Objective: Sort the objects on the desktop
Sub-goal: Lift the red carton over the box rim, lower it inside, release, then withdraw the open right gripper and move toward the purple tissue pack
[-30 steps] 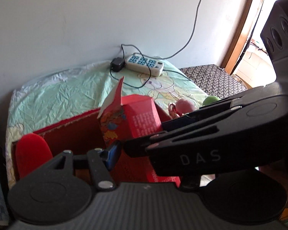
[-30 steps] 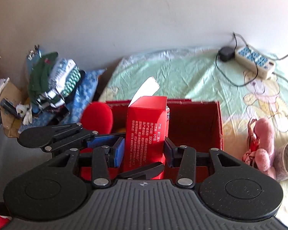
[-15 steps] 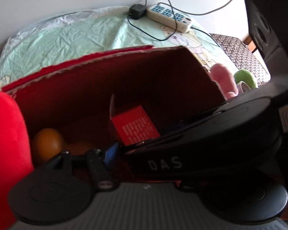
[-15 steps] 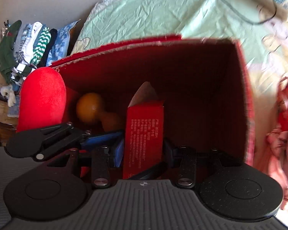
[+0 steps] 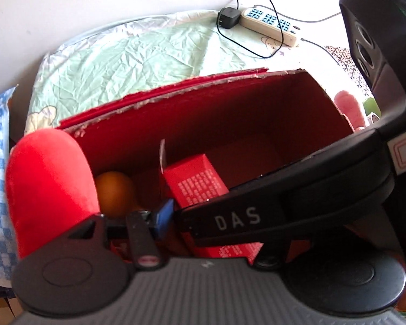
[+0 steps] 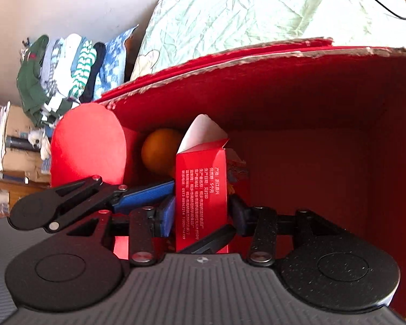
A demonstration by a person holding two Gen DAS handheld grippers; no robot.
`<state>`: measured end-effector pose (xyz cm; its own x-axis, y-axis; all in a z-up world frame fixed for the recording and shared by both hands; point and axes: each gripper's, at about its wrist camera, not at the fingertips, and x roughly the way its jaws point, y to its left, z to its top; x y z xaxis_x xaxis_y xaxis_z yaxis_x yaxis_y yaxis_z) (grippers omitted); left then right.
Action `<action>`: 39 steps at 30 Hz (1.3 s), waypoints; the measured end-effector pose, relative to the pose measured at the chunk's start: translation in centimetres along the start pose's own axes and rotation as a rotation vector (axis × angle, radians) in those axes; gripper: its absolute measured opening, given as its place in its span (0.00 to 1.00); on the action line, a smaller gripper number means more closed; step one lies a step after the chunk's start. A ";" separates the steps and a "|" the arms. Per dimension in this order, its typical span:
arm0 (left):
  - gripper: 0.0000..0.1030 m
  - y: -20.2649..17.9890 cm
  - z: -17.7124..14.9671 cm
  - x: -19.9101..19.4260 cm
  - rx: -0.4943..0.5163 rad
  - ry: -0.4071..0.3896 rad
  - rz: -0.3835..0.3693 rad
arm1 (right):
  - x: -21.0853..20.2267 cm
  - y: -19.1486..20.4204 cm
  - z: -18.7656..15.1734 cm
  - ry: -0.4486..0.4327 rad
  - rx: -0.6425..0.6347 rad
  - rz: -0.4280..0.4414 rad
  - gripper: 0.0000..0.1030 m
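A small red carton (image 6: 201,189) with white print and an open top flap is inside the big red cardboard box (image 6: 324,62). My right gripper (image 6: 203,212) is shut on the carton, both pads against its sides. The carton (image 5: 195,184) also shows in the left wrist view, low in the box (image 5: 203,84). My left gripper (image 5: 203,216) also holds the carton; its blue pad (image 5: 163,215) touches the left side and the right gripper's body hides the other finger. An orange (image 6: 159,151) and a red plush piece (image 6: 89,146) sit at the box's left end.
The box stands on a pale green sheet (image 5: 127,51). A power strip (image 5: 270,25) with a black adapter lies at the back. A pink plush toy (image 5: 347,108) lies right of the box. Folded clothes (image 6: 65,67) are stacked to the left.
Both grippers have lowered the red carton from above the box rim down into the box. The view has tipped downward and moved closer to the box floor.
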<state>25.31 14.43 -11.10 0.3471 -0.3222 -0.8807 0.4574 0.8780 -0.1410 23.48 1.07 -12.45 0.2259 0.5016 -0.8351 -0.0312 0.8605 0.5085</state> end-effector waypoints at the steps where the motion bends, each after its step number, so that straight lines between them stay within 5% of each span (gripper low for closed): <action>1: 0.61 0.0 0.0 0.0 0.003 -0.003 0.000 | 0.0 -0.2 -0.1 -0.002 0.005 0.001 0.46; 12: 0.63 -0.1 -0.7 -1.8 0.011 -0.046 -0.024 | -1.5 -0.1 -0.2 -0.077 -0.085 -0.026 0.52; 17: 0.83 -0.7 -1.0 -4.2 0.019 -0.116 -0.010 | -3.2 0.1 -0.1 -0.135 -0.100 -0.037 0.52; 20: 0.86 -1.3 -1.2 -6.0 0.046 -0.173 0.042 | -4.3 0.8 -0.3 -0.178 -0.121 -0.059 0.52; 39: 0.95 -6.1 -4.3 -10.2 0.060 -0.250 0.169 | -13.7 0.0 -10.1 -0.394 -0.080 -0.188 0.55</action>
<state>15.45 13.94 -3.17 0.6093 -0.2572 -0.7501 0.4211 0.9065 0.0313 10.51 -4.90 -3.13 0.5883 0.2769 -0.7597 -0.0256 0.9455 0.3247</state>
